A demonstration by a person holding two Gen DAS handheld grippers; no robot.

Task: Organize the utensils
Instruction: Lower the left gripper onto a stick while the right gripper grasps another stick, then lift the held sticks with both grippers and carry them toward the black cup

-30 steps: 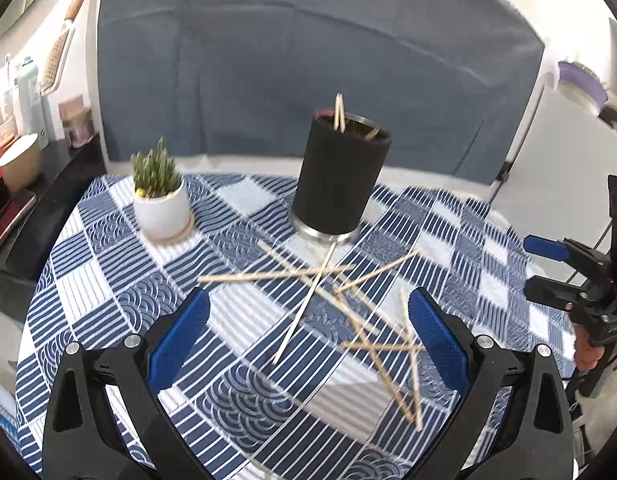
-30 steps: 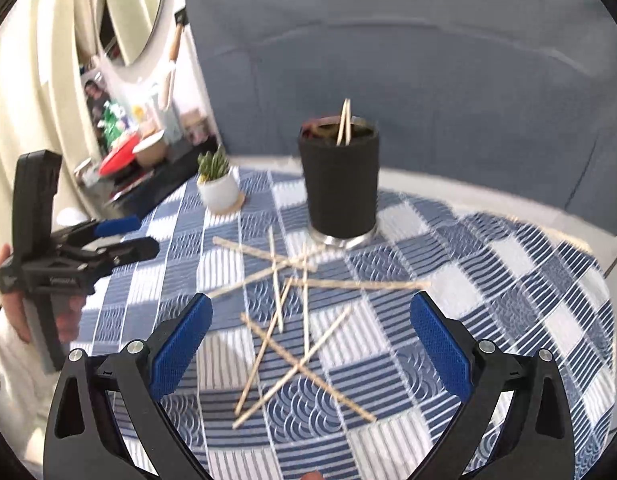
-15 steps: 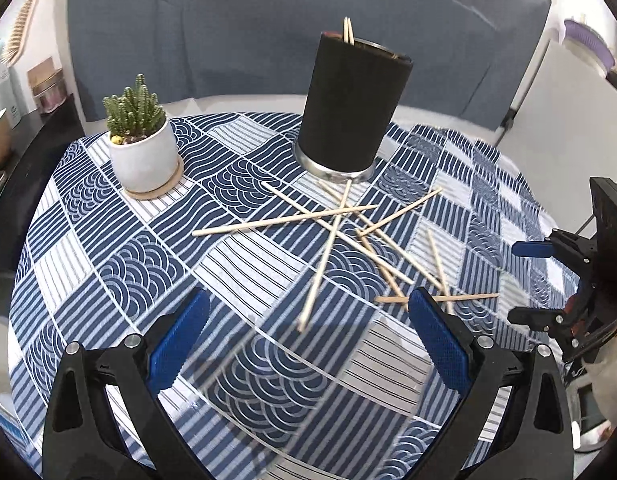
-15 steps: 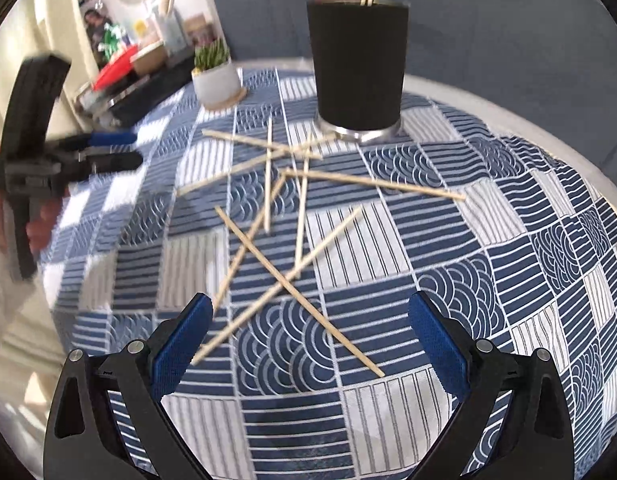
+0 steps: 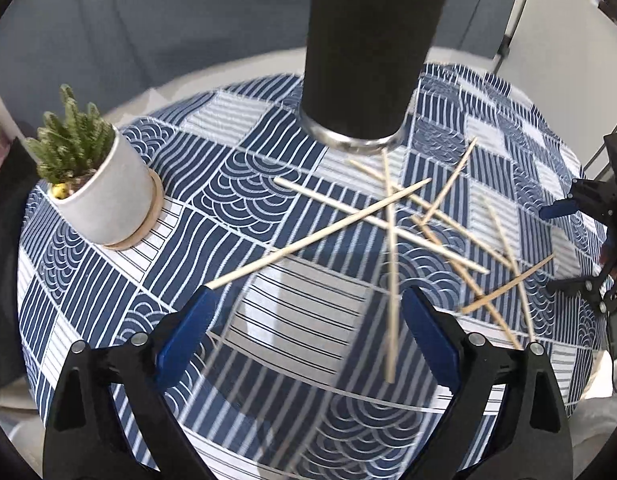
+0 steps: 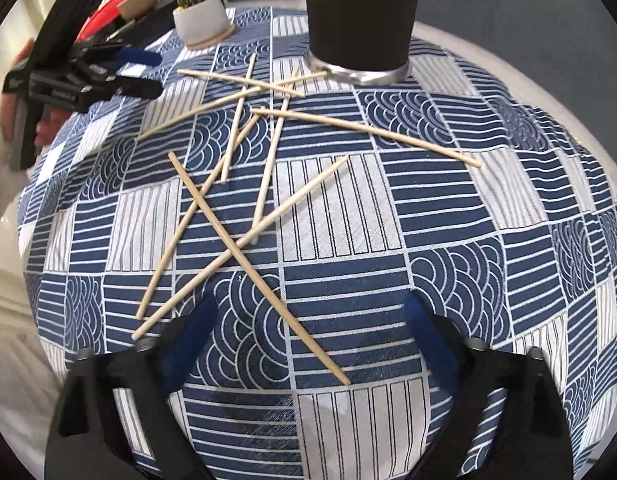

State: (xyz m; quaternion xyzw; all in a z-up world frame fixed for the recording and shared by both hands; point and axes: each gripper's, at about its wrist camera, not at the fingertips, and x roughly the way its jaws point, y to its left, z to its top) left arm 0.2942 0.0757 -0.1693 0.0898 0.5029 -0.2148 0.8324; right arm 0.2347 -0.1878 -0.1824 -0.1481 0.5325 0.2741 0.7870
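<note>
1. We judge that we are at the reach-in step: both tools hang low over the table (image 6: 508, 184), and nothing has been picked up.
2. Our left gripper (image 5: 308, 322) is spread wide with nothing between its blue pads; the butt of one long chopstick (image 5: 320, 236) lies just off the left pad, at about 10 o'clock from the gap.
3. Our right gripper (image 6: 308, 324) is equally wide and empty, and another chopstick (image 6: 256, 268) runs down between its fingers, ending near 5 o'clock of the gap.
4. The chopsticks lie in a crossed heap on the blue-patterned cloth. Beyond the heap, at 12 o'clock in both views, stands the black holder (image 5: 368, 48), with a pair of stick tips just showing at its rim in the left view.
5. The next move calls for lowering onto a single stick that lies on top, closing across its width, then lifting without dragging the ones crossed beneath.
6. A potted plant (image 5: 94, 188) stands at 9 o'clock, clear of the work.
7. We can read no brand, label or writing; items on the far shelf are too small.
</note>
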